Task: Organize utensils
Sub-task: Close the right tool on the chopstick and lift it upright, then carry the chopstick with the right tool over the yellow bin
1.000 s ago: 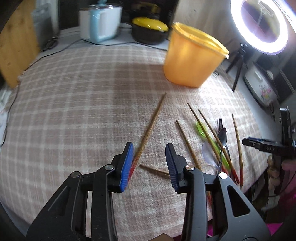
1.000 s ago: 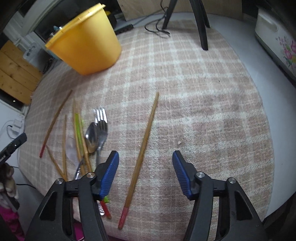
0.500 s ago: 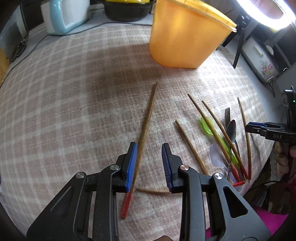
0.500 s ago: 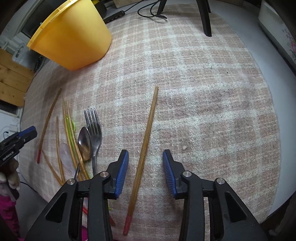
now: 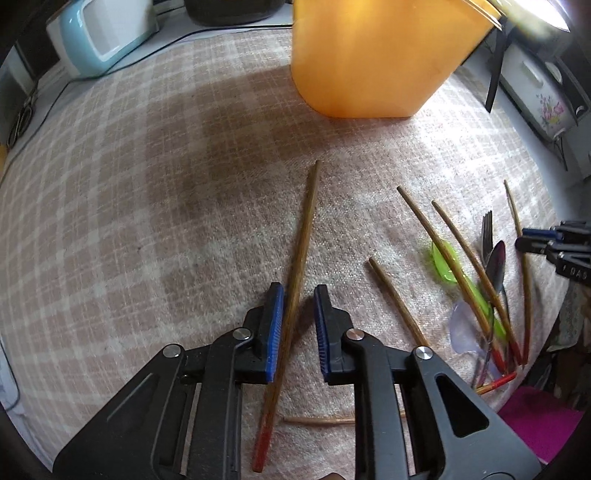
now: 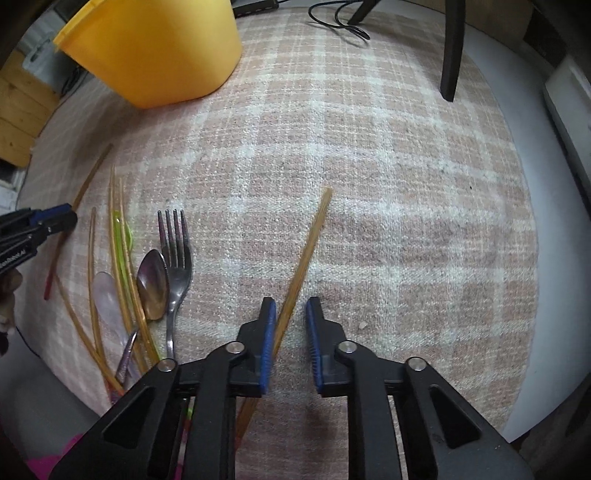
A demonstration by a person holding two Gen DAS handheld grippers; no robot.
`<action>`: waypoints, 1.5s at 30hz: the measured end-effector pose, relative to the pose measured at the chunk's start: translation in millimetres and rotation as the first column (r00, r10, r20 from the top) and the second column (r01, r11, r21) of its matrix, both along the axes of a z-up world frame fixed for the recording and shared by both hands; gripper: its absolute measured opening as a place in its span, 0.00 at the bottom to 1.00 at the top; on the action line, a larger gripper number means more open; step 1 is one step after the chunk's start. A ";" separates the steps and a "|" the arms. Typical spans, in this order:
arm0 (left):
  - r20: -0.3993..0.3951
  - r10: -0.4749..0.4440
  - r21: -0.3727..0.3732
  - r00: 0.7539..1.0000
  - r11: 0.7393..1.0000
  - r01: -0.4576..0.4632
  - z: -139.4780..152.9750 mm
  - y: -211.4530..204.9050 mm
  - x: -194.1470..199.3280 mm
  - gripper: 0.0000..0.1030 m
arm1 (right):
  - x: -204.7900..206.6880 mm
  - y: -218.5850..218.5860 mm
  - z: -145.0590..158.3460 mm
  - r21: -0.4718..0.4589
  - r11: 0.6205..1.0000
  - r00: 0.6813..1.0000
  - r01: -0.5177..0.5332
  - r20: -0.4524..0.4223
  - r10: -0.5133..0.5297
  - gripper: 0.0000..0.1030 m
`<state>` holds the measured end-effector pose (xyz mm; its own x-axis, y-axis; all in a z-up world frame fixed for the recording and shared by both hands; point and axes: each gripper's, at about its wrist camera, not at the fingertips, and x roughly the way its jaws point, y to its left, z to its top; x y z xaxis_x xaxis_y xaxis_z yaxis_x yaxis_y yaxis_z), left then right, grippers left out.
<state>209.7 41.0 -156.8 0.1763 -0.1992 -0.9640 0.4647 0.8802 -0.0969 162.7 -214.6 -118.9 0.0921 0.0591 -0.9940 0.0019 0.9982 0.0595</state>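
My left gripper (image 5: pixel 298 295) points down at the checked cloth, astride a brown chopstick with a red end (image 5: pixel 301 240). Its jaws are closing; the stick lies against the left pad, with a gap to the right pad. My right gripper (image 6: pixel 290 304) stands likewise over another brown chopstick (image 6: pixel 308 243), jaws closing, and the stick lies beside the left pad only. Between the two grippers lies a pile: a metal fork (image 6: pixel 177 251), a metal spoon (image 6: pixel 152 284), a green plastic spoon (image 5: pixel 443 256), a clear spoon (image 6: pixel 107 295) and several chopsticks. An orange bucket (image 5: pixel 373 55) stands beyond.
A short chopstick (image 5: pixel 317 421) lies crosswise under my left gripper. A black tripod leg (image 6: pixel 452 55) and a cable (image 6: pixel 340 26) sit at the far side. A pale blue appliance (image 5: pixel 99 33) and a floral cooker (image 5: pixel 543 99) stand off the cloth. The table edge (image 6: pixel 535 369) curves close on the right.
Both grippers have come down closer to the cloth and their jaws have narrowed, each now around a chopstick. The left one also shifted toward the bucket.
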 end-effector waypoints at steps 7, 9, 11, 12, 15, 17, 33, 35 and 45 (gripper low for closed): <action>-0.003 0.054 -0.037 0.999 0.998 -0.054 -1.5 1.0 4.4 0.06 | 6.8 5.9 -0.3 0.050 0.999 1.000 0.000 0.005 0.000 0.06; -0.001 0.068 -0.048 0.998 0.997 -0.068 0.9 4.3 2.8 0.06 | 8.2 -2.7 0.4 0.080 0.997 1.000 0.014 0.007 -0.015 0.05; 0.009 0.090 -0.066 0.996 0.994 -0.089 6.5 12.5 1.2 0.05 | 9.3 -5.6 0.8 0.101 0.995 1.000 0.023 0.017 -0.025 0.04; 0.013 0.101 -0.074 0.995 0.992 -0.100 9.5 15.6 0.6 0.05 | 9.0 -7.4 0.2 0.107 0.994 0.999 0.023 0.023 -0.026 0.04; 0.035 0.136 -0.098 0.990 0.986 -0.132 20.4 25.0 0.0 0.05 | 6.0 -8.3 3.9 0.124 0.992 0.998 0.022 0.052 -0.028 0.04; 0.050 0.154 -0.111 0.987 0.983 -0.147 28.3 30.8 -0.1 0.04 | 4.5 -10.1 11.1 0.137 0.990 0.997 0.020 0.075 -0.031 0.04; 0.191 0.275 -0.238 0.942 0.944 -0.227 91.8 44.8 -17.4 0.04 | 7.3 -29.1 76.3 0.188 0.980 0.957 -0.061 0.290 0.003 0.04; 0.204 0.281 -0.247 0.938 0.942 -0.228 95.6 39.0 -19.3 0.04 | -4.1 -28.9 80.7 0.186 0.980 0.951 -0.077 0.310 0.016 0.04; 0.242 0.306 -0.315 0.921 0.922 -0.224 124.3 36.4 -26.8 0.04 | -8.5 -2.6 85.9 0.167 0.978 0.899 -0.125 0.436 0.040 0.04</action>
<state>182.9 77.4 -32.5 0.5146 -0.3573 -0.7794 0.2620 0.9311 -0.2538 154.2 -217.2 -33.0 0.4929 0.2652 -0.8287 -0.1481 0.9641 0.2205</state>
